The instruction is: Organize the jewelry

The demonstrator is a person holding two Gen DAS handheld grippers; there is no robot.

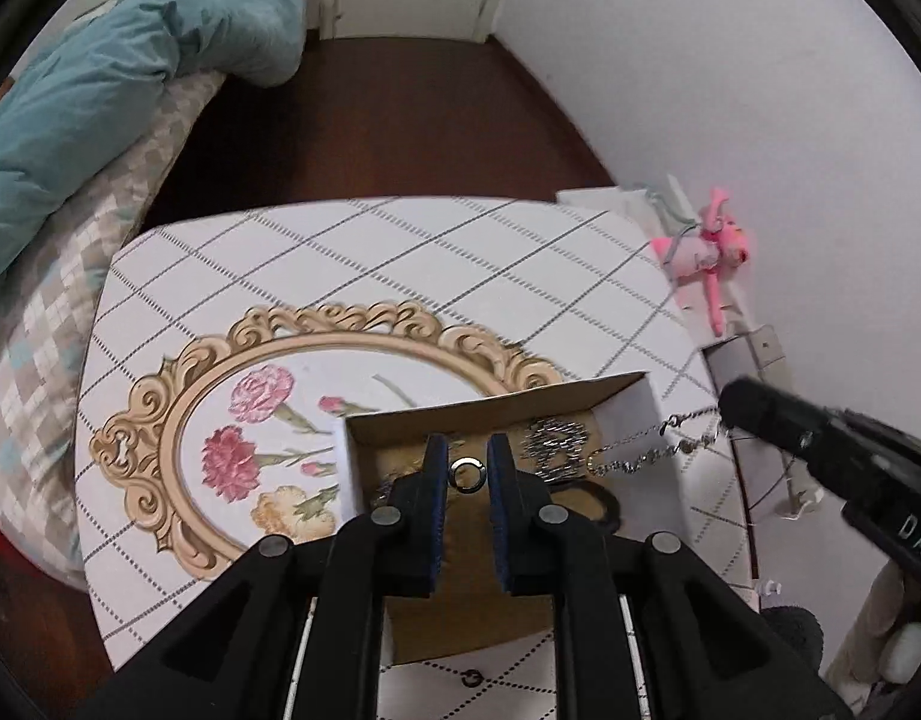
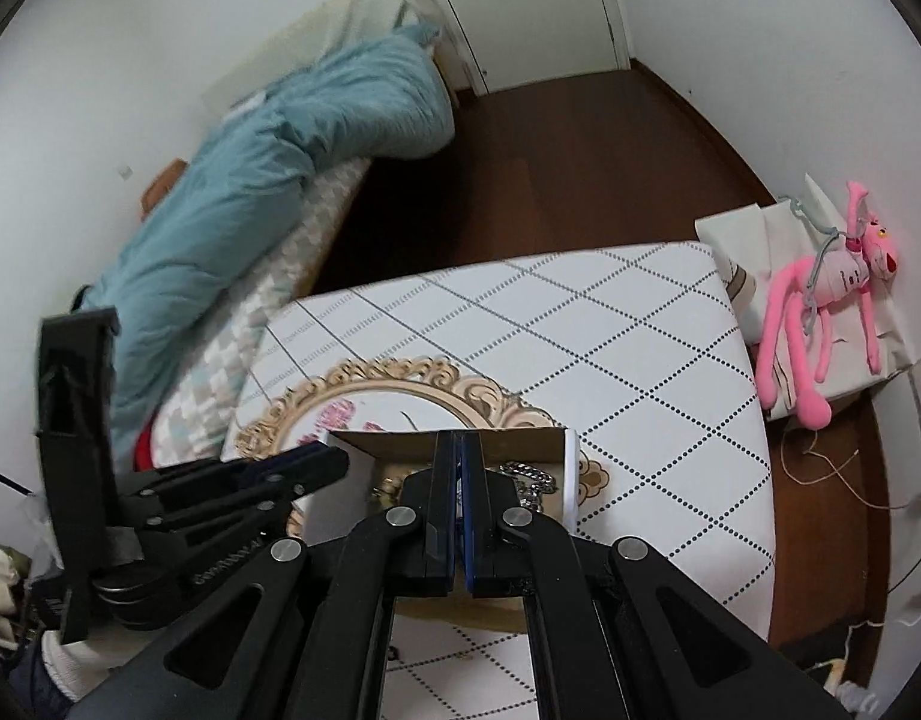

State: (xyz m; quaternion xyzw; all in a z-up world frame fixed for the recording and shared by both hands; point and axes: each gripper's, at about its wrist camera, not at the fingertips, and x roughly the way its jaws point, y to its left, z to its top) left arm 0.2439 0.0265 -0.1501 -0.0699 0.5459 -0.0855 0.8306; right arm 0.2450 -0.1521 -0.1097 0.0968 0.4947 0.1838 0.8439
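At lower centre of the left wrist view, my left tongs (image 1: 467,474) stand parted over the cardboard box (image 1: 496,405) on the tabletop (image 1: 400,252), a small ring (image 1: 465,473) lying between the tips. Further right, my right tongs (image 1: 727,414) pinch a silver chain (image 1: 640,456) trailing from the box.

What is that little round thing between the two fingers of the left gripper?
A small silver ring lies between the left gripper fingers, on the cardboard box floor, untouched. The left wrist view shows it.
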